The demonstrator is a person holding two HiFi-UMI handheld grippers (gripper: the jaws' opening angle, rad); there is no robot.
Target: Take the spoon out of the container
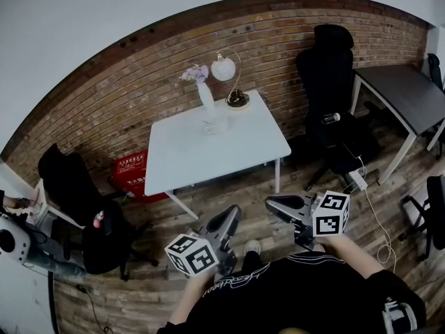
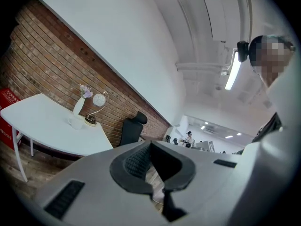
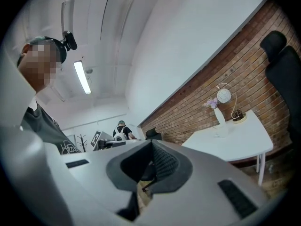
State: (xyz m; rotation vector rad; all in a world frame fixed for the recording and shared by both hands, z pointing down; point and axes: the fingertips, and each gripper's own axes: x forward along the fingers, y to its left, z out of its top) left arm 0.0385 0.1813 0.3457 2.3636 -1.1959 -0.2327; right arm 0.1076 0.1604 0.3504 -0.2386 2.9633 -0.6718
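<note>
The container (image 1: 212,125) stands on the far white worktop (image 1: 236,152) beside a vase (image 1: 206,97) and lamp (image 1: 225,69), well apart from both grippers. A spoon in it is too small to make out. The left gripper (image 1: 228,218) and right gripper (image 1: 271,204) are held low near the person's body, jaws closed together on nothing. Wood floor (image 1: 236,190), brick wall (image 1: 139,89).

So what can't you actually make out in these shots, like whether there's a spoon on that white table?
- Spoon: none can be made out. In the head view the clear container on the white table is too small and far away.
- Container's contents: both gripper views also show it tiny, beside the vase.
- Red crate: partly hidden by the table top in the head view.
</note>
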